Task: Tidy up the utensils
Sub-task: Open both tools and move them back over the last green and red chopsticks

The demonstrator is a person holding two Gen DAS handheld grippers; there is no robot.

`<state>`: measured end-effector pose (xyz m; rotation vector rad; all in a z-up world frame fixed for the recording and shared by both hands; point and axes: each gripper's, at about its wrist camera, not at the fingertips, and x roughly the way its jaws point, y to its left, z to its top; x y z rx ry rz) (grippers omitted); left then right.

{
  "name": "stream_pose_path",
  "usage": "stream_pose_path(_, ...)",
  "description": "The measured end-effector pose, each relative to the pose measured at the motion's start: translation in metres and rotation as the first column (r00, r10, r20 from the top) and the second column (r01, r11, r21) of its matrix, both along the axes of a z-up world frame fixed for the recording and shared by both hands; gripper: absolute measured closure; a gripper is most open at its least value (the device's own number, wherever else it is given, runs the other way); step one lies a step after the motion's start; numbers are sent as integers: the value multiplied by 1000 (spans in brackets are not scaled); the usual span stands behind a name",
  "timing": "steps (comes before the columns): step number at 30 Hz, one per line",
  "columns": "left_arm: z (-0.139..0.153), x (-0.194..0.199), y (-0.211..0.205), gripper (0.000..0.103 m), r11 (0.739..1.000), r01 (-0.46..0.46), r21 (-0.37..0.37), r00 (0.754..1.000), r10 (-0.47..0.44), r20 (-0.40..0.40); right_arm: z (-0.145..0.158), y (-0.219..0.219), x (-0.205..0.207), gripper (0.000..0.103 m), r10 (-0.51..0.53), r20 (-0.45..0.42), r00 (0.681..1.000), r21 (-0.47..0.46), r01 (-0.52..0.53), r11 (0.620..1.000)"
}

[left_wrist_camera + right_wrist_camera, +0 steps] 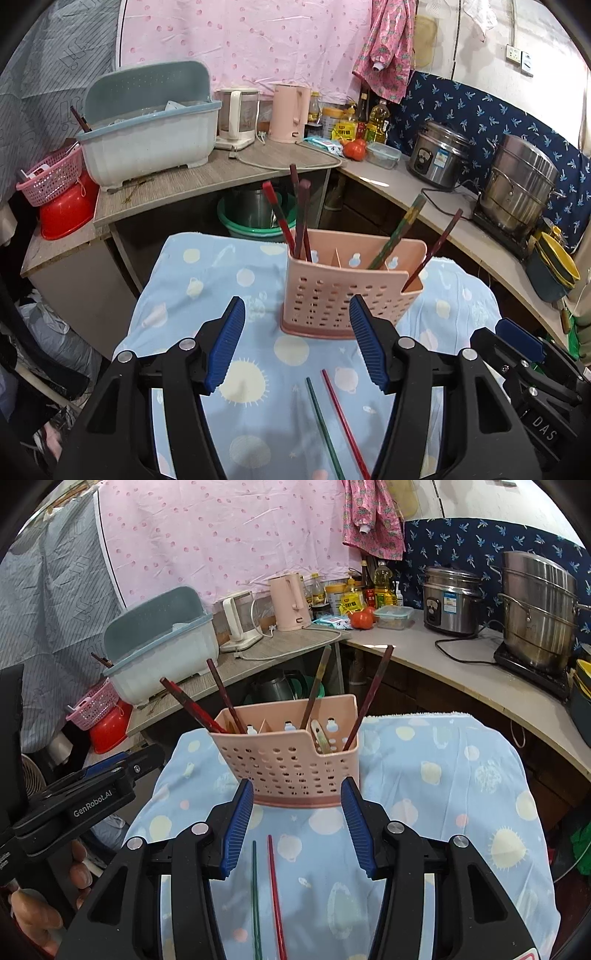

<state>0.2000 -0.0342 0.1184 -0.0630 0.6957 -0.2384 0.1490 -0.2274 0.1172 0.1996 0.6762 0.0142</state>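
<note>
A pink perforated utensil holder point(347, 291) point(288, 760) stands on a blue patterned cloth point(207, 280) point(443, 775) and holds several chopsticks, some at its left end and some at its right. On the cloth in front of it lie a green chopstick point(321, 424) point(255, 897) and a red chopstick point(345, 417) point(276, 893), side by side. My left gripper point(297, 343) hovers open above the cloth, with both loose chopsticks between and below its jaws. My right gripper point(297, 823) is also open and empty, over the same two chopsticks.
Behind the cloth runs an L-shaped counter with a blue-grey dish drainer point(147, 140) point(162, 653), two kettles, bottles, a tomato point(354, 149), a rice cooker point(437, 155) and a steel steamer pot point(521, 188). Basins sit under the counter. A hand point(37, 919) holds the left gripper.
</note>
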Motion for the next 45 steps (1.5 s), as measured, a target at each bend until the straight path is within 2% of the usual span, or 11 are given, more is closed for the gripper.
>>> stream_pose_path(6,-16,-16,-2,47,1000,10,16,999,-10,-33,-15,4,-16,55,6,-33,999,-8,-6,1000)
stream_pose_path(13,-50,-40,-2,47,998,31,45,994,-26,-106,-50,12,-41,55,28,-111,993,-28,-31,999)
stream_pose_path(25,-119,-92,5,47,995,44,88,966,-20,-257,-125,28,-96,55,50,-264,963,-54,-66,996)
stream_pose_path(33,-146,-120,0,47,992,70,103,953,-37,-300,-147,44,-113,58,64,-299,952,-87,-94,992)
stream_pose_path(42,-159,-129,3,46,990,65,124,945,-22,-326,-161,56,-112,74,87,-317,944,-112,-128,985)
stream_pose_path(45,-161,-132,1,46,989,75,129,943,-29,-330,-165,57,-111,84,87,-324,942,-115,-130,985)
